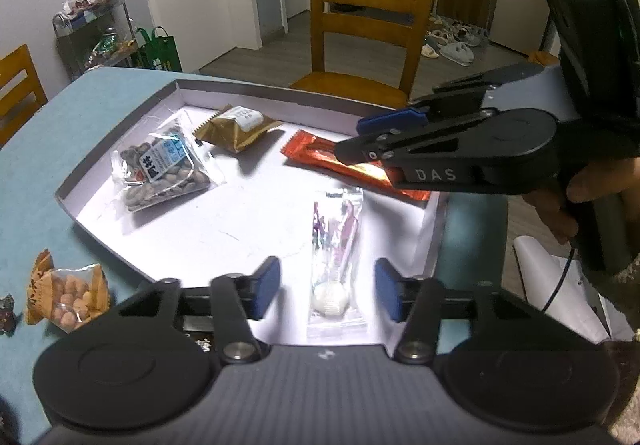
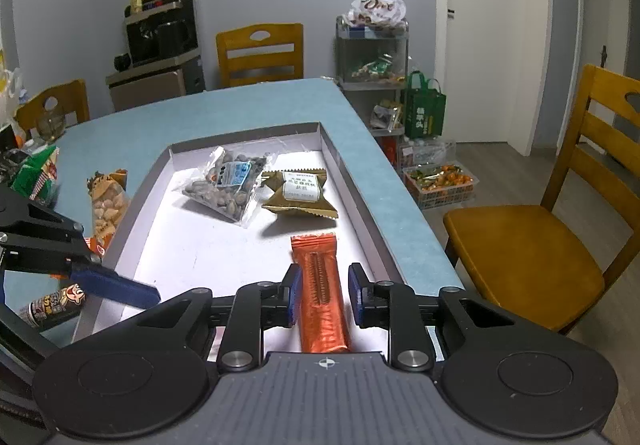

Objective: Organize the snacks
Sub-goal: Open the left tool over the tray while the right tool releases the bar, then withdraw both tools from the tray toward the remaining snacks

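Note:
A shallow white tray (image 1: 240, 225) (image 2: 208, 245) lies on the blue table. In it are a clear pack of nuts (image 1: 162, 173) (image 2: 228, 185), a gold-brown packet (image 1: 236, 127) (image 2: 300, 193), an orange bar (image 1: 320, 155) (image 2: 320, 273) and a clear wrapper with a white sweet (image 1: 336, 257). My left gripper (image 1: 328, 291) is open, its pads well apart on either side of the clear wrapper. My right gripper (image 2: 325, 295) (image 1: 352, 137) straddles the orange bar, which lies flat on the tray with a thin gap at each pad. One blue finger (image 2: 116, 287) of the left gripper shows in the right wrist view.
Outside the tray's left wall lie an orange bag of peanuts (image 1: 74, 295) (image 2: 106, 205), a cartoon-printed stick (image 2: 56, 305) and a green pack (image 2: 38, 177). A wooden chair (image 1: 360, 25) (image 2: 540, 245) stands at the table's edge. A shelf cart with snacks (image 2: 372, 57) is behind.

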